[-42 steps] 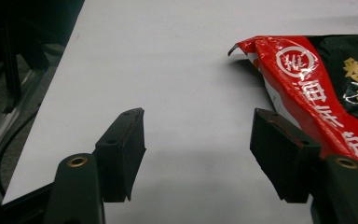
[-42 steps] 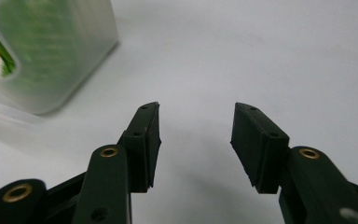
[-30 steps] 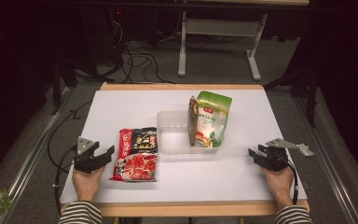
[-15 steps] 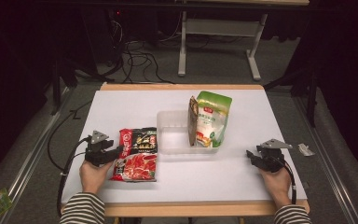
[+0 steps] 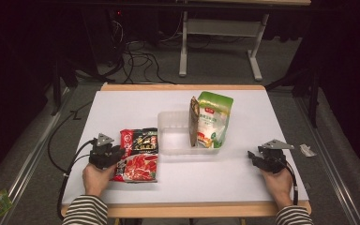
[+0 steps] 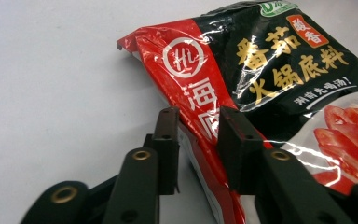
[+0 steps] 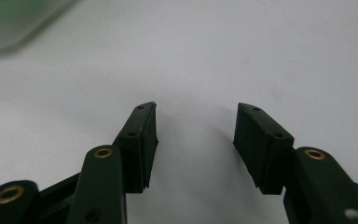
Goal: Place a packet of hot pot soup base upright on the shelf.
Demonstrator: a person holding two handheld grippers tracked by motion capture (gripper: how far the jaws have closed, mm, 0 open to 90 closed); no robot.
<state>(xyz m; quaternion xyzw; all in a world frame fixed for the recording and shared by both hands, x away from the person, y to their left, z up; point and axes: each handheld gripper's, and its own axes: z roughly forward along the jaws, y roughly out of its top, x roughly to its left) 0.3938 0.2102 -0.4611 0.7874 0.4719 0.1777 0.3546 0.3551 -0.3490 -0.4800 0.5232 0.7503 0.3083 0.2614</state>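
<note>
The red and black sauce packet [image 5: 138, 154] is laid flat on the white counter [image 5: 122, 108], just left of the clear tray [image 5: 173, 136]. Its left edge is straddled by the parted jaws of the left tool [image 6: 196, 135], not yet clamped. The right tool [image 7: 195, 126] is held open over bare counter, well apart.

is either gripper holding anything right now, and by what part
The left gripper has its jaws astride the left edge of the red sauce packet, with a gap showing, so no firm hold yet. The right gripper is open over bare table, holding nothing.
</note>
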